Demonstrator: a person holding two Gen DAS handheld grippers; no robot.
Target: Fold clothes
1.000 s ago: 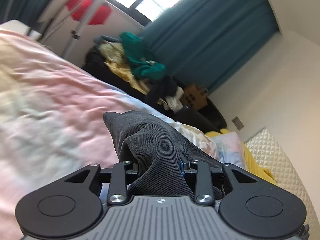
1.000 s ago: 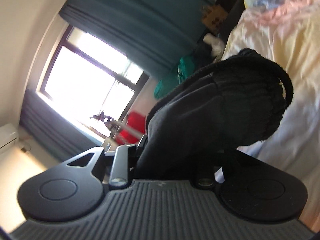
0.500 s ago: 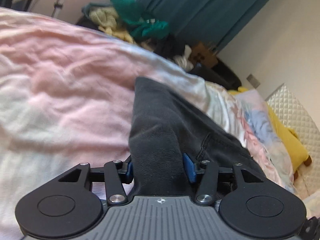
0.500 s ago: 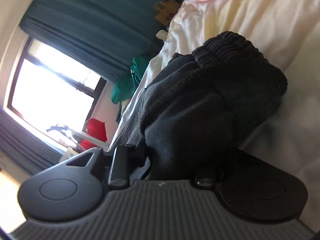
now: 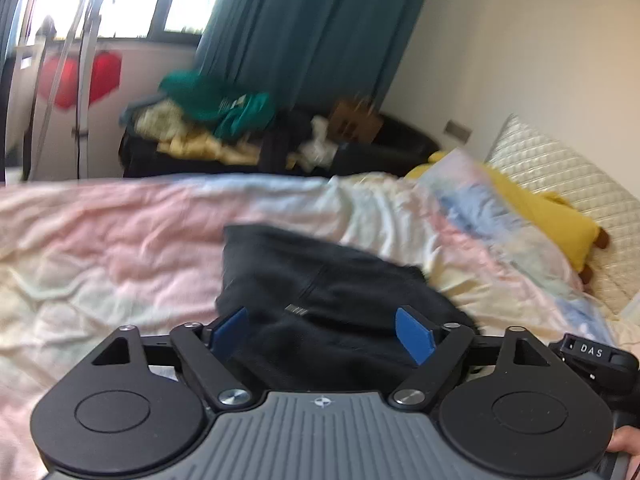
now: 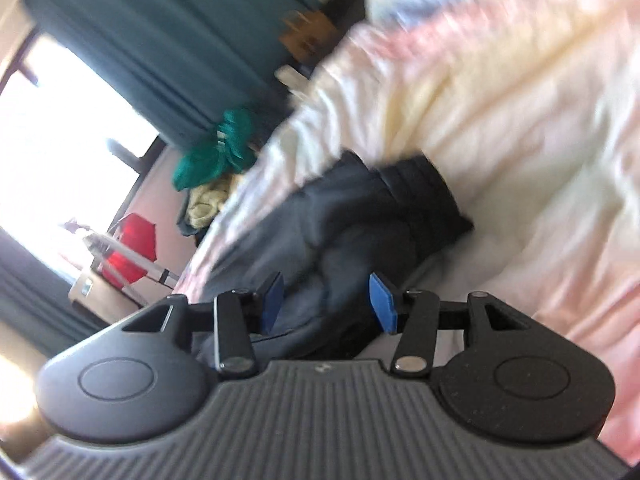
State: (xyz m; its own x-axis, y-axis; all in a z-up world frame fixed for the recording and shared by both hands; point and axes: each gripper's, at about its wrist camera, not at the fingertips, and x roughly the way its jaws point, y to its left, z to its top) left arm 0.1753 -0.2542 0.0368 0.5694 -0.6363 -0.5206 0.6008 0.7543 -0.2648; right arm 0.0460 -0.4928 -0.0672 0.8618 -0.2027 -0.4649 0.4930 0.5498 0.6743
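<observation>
A dark grey garment (image 5: 320, 284) lies in a folded heap on the pastel pink and yellow bedspread (image 5: 100, 240). My left gripper (image 5: 322, 330) is open, its blue pads wide apart just above the garment's near edge. In the right wrist view the same garment (image 6: 352, 216) lies on the bedspread (image 6: 520, 120), its ribbed cuff end pointing right. My right gripper (image 6: 326, 300) is open above the garment's near part and holds nothing. Both views are motion-blurred.
A yellow pillow (image 5: 548, 216) and a quilted headboard (image 5: 560, 172) lie at the right. Beyond the bed a dark couch holds a pile of green and yellow clothes (image 5: 208, 116) and a cardboard box (image 5: 356, 120). Teal curtains (image 5: 304, 24) hang by the window.
Both grippers have let go of the dark garment and opened. The garment went from being held up to lying on the bed. Both grippers have pulled back a little.
</observation>
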